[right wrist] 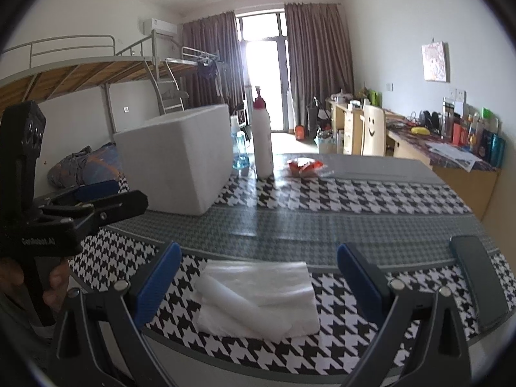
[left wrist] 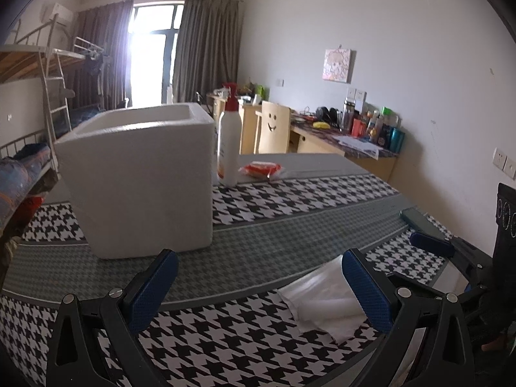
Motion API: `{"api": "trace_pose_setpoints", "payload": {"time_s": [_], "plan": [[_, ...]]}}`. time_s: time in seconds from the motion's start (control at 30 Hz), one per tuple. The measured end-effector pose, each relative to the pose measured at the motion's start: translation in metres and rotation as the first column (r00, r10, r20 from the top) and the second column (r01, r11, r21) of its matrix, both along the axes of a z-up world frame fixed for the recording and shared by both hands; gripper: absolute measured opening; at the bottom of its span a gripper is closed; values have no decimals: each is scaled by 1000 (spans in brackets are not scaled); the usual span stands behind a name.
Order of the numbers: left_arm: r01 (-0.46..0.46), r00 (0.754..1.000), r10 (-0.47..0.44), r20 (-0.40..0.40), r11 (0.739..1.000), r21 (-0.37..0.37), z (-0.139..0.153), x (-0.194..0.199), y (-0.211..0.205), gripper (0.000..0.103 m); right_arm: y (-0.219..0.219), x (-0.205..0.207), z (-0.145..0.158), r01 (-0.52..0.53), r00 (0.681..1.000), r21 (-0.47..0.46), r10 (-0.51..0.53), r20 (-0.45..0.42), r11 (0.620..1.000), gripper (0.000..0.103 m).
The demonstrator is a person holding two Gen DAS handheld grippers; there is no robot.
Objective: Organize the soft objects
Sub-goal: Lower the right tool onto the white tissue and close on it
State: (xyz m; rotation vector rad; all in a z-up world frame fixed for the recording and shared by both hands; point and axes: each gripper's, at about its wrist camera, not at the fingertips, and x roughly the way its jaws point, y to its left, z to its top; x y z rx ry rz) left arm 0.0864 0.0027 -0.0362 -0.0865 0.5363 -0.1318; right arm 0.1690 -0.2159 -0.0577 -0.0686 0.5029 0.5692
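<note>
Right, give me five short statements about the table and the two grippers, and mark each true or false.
1. Both grippers are open and hold nothing. True: the left gripper and the right gripper both stand with jaws apart.
2. The white sheets lie inside the foam box. False: they lie on the tablecloth, ahead of the right gripper.
3. The white bottle stands upright beside the foam box. True.
4. The red packet sits on top of the foam box. False: it lies on the table, right of the bottle.
5. The foam box has a lid on. False: its top is open.
</note>
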Motion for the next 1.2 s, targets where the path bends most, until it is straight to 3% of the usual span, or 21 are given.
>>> {"api": "trace_pose_setpoints", "payload": {"time_s": [0.37,0.53,0.6,0.67,0.83,0.9,1.03,1.2], "plan": [[3,998,-4,-55,1000,-11,-8,8,1,102,4,-6,-18,-15,998,-49,12,-61,999,95],[8,997,-9,-72,1000,-11,-11,9,-1,102,5,-4,-31,-29,993,-62,21,-116,998,85],[9,997,-10,-77,1000,-6,-12,9,-2,102,4,-2,-34,-40,990,-76,29,-137,996,73],[10,997,-10,-83,1000,-3,-13,10,-3,102,4,-4,-37,-65,986,-71,53,-157,995,68],[10,996,-10,-93,1000,2,-14,12,-4,102,9,-7,-41,-96,982,-95,79,-171,991,67],[10,996,-10,-91,1000,2,-14,11,-4,102,9,-7,-43,-106,980,-101,87,-180,989,56],[13,996,-13,-88,1000,4,-12,10,-5,102,10,-3,-49,-101,977,-122,75,-199,987,48],[22,996,-21,-88,1000,1,-12,10,-7,102,11,-3,-50,-118,977,-141,89,-194,983,47]]}}
